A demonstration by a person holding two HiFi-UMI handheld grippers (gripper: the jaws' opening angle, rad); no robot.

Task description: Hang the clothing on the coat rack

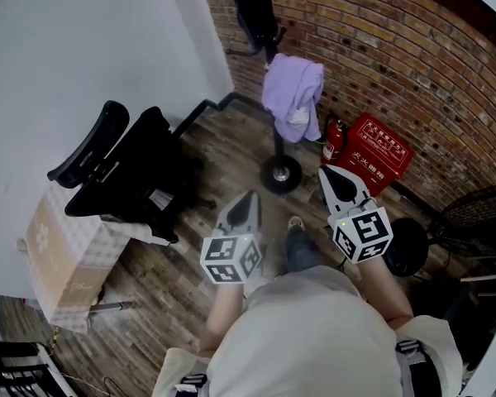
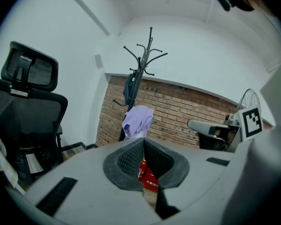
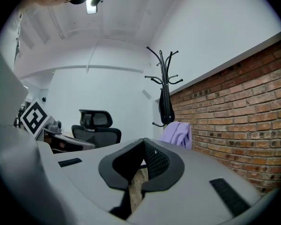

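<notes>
Nearby, red box (image 1: 379,156), white characters seemingly Chinese, lilac garment (image 1: 293,91) on rack (image 1: 281,174)

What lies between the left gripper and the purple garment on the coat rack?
In the head view, only the coat rack's round base and wooden floor lie between the left gripper and the purple garment.
</notes>
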